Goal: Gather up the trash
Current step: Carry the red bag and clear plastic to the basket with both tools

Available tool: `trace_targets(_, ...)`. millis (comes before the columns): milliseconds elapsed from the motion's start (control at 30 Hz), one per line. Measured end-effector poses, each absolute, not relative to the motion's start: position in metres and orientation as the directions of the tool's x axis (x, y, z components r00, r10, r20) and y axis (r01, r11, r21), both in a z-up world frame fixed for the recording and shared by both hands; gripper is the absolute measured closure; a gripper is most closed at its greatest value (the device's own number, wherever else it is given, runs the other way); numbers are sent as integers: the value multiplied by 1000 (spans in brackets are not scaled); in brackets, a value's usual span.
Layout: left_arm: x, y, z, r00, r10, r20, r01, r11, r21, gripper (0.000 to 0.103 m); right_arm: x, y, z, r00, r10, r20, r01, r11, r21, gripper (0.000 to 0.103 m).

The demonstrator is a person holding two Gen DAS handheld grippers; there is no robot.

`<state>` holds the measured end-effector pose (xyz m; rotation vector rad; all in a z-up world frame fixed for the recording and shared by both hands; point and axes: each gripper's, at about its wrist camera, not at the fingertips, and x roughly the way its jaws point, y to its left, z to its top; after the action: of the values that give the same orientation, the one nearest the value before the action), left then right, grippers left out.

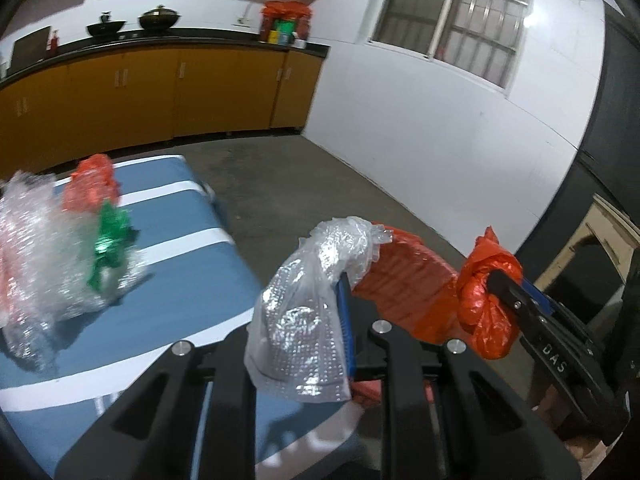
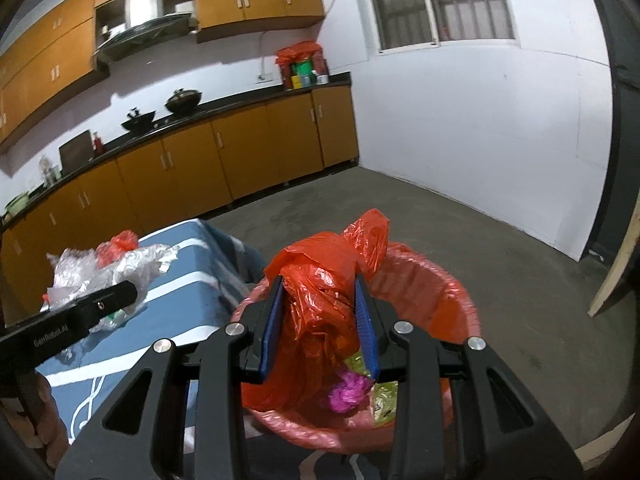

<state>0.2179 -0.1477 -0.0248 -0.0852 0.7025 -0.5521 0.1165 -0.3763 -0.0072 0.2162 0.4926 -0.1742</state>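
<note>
Gripping a crumpled orange plastic bag (image 2: 320,304) between the narrowed jaws of the right gripper (image 2: 320,320), directly above the red-lined bin (image 2: 452,300). Pinching a wad of clear bubble wrap (image 1: 304,312) in the nearly closed jaws of the left gripper (image 1: 348,332), beside the bin and just short of its rim. Leaving more wrap and bags (image 1: 52,256) on the blue striped bench (image 1: 192,240), left of the bin. Risking a spill: light film (springy, clingy) sticking to a pad on release, or unfolding and sliding over the rim onto the floor. Risking also a snag on the liner, tugging it loose.
</note>
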Motion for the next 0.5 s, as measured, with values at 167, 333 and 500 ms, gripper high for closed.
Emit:
trace_targets(167,221,-175,-29,593,-541,-596,497,829,-258,84,116,-392,-8,863,-138,-486,251,952,175,68)
trace_targets(333,229,-198,-34,564,-562,-605,524,810,-264,84,116,-404,-12,858,-149,-491,271,945,186,68)
trace_targets(500,236,-214,-38,545,-571,-615,537,800,-267,84,117,-411,-12,858,-152,-490,280,939,200,68)
